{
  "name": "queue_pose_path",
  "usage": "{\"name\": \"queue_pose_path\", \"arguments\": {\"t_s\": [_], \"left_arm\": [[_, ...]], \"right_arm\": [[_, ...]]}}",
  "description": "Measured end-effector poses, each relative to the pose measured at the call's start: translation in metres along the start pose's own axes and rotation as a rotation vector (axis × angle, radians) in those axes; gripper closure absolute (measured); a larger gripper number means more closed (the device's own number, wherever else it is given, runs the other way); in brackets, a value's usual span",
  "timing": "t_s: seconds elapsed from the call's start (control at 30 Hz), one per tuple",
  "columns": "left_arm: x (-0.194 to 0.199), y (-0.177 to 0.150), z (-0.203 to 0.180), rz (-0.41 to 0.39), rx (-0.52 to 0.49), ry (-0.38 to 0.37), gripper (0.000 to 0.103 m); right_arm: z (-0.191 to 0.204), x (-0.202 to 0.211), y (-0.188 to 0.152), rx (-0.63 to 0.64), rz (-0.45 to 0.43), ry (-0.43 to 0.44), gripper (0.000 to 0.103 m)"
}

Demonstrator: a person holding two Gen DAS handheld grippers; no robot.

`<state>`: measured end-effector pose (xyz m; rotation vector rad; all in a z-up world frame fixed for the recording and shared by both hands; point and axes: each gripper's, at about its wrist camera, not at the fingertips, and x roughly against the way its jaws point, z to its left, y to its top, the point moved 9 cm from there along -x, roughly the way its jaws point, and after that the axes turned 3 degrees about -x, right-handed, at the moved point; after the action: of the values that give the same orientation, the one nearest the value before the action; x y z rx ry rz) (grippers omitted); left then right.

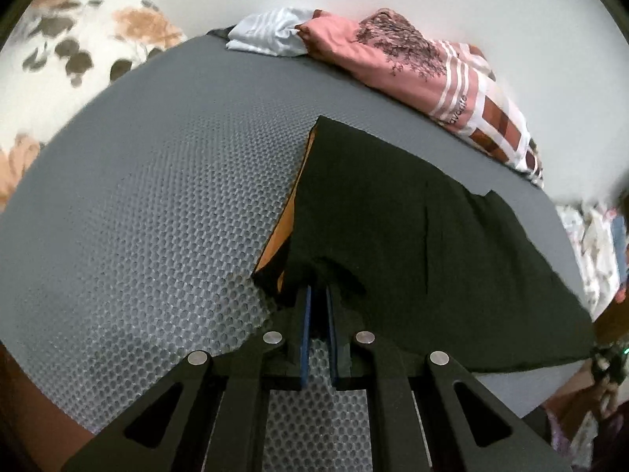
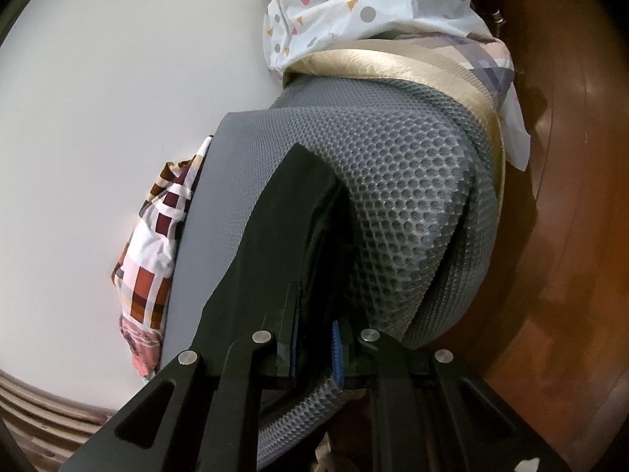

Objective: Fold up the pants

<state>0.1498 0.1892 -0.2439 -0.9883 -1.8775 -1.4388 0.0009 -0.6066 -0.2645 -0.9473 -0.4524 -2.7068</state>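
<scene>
While your left claw (image 1: 318, 295) pinches an edge of the black pants (image 1: 412, 244), your right claw (image 2: 320, 326) clamps another edge; the pants lie spread ahead of both on the grey mesh mat (image 1: 157, 196).

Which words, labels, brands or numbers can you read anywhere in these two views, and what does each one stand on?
"avante" or similar, partly blurred: small dark lettering on a white stripe of the pink patterned pillow at the far edge of the grey mesh mat.
The black pants show no readable text; nor does the right wrist view.
</scene>
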Motion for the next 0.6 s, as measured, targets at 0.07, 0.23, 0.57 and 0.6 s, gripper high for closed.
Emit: {"name": "queue_pose_path", "arguments": {"t_s": [0.07, 0.23, 0.57, 0.6], "left_arm": [[-0.0004, 0.0008, -0.0018, 0.003, -0.007, 0.005, 0.095], [-0.0005, 0.0039, -0.0021, 0.010, -0.002, 0.005, 0.095], [-0.0066, 0.0014, -0.0028, -0.005, -0.034, 0.085, 0.092], [-0.0066, 0.0010, -0.0026, -0.006, -0.036, 0.087, 0.092]], "right_arm": [[0.0008, -0.0001, -0.0001, -0.004, -0.001, 0.004, 0.090], [0.0021, 0.0002, 0.0007, -0.008, -0.003, 0.009, 0.090], [0.0062, -0.0005, 0.0008, 0.001, 0.003, 0.012, 0.091], [0.0062, -0.0008, 0.0015, 0.000, 0.005, 0.013, 0.091]]}}
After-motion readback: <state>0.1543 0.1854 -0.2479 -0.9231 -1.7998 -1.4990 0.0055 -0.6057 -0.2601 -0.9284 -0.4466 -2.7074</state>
